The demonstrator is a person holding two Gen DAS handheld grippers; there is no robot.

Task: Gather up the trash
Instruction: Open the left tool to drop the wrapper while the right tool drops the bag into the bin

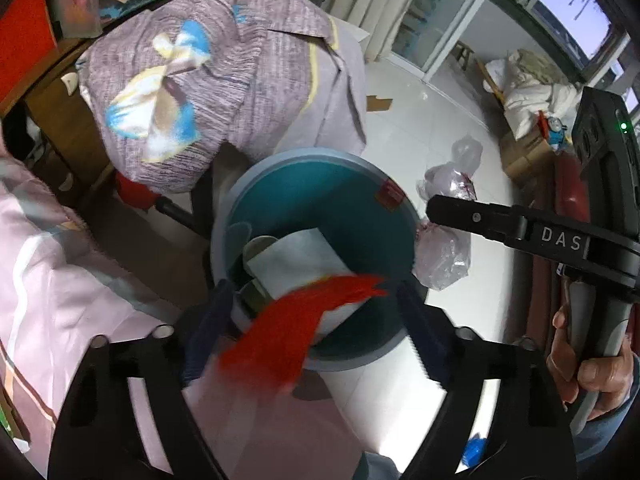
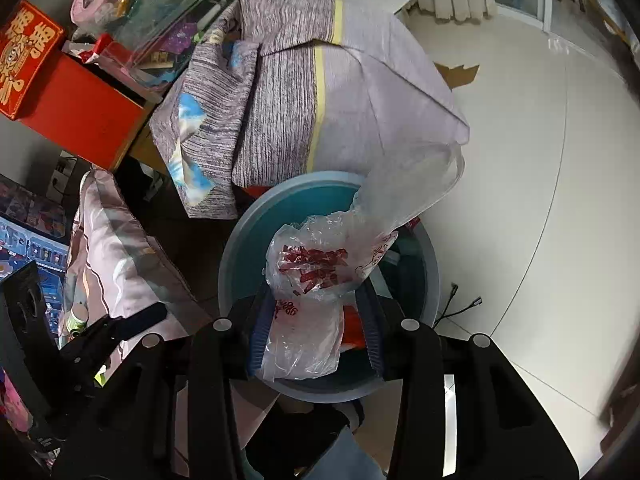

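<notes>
looking down both wrist views, we see the round teal bin on the pale floor, just beside a chair draped in a purple-grey patterned cloth and a pink quilt.

our left gripper hangs over the bin's near rim with its jaws spread apart; a blurred red scrap sits between them, and we cannot tell whether either blue pad touches it. under the scrap, inside the bin, lies a white paper piece.

our right gripper is above the bin too, its jaws closed onto a crumpled clear plastic bag with red print; the bag bulges upward past the fingertips and trails over the bin's far edge. in the left wrist view the same bag hangs at the bin's right rim beneath the right gripper's black finger.

a red box and a clear container of oddments stand on the wooden tabletop behind the chair.
</notes>
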